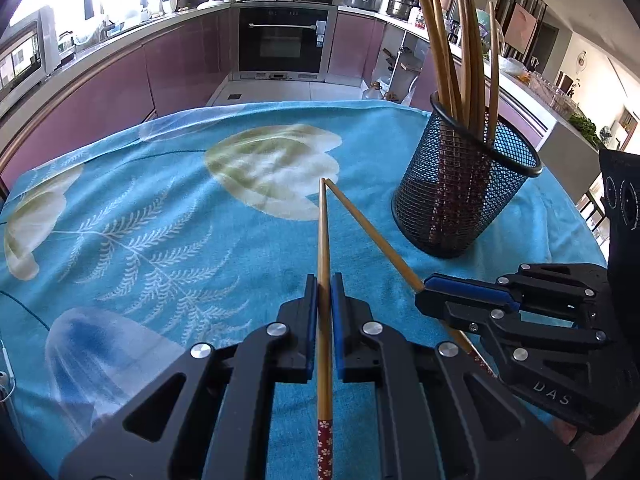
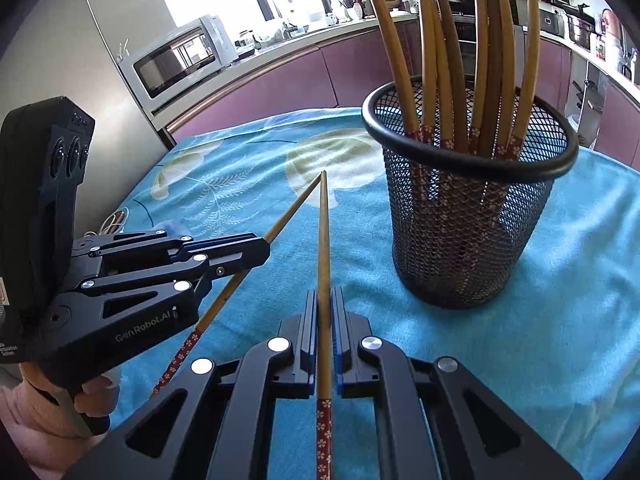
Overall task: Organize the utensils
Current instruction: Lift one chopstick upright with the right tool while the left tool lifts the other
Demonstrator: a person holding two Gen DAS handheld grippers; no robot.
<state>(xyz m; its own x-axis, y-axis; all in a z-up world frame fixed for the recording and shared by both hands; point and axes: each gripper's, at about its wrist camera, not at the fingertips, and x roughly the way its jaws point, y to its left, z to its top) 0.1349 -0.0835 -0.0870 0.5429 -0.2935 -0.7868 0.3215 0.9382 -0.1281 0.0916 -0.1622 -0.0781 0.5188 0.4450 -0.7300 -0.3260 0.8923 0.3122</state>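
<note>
My left gripper (image 1: 324, 280) is shut on a bamboo chopstick (image 1: 323, 232) with a red flowered handle; the stick runs forward between its blue pads. My right gripper (image 2: 324, 294) is shut on a second chopstick (image 2: 323, 232) of the same kind. Each gripper shows in the other's view: the right gripper (image 1: 426, 286) at the right, the left gripper (image 2: 266, 246) at the left. The two chopstick tips nearly meet over the blue cloth. A black mesh cup (image 1: 460, 196), also (image 2: 468, 216), stands upright to the right with several chopsticks in it.
The table is covered by a blue flowered cloth (image 1: 160, 220). Kitchen cabinets, an oven (image 1: 284, 36) and a microwave (image 2: 180, 60) lie beyond the table's far edge. A hand (image 2: 92, 396) grips the left tool.
</note>
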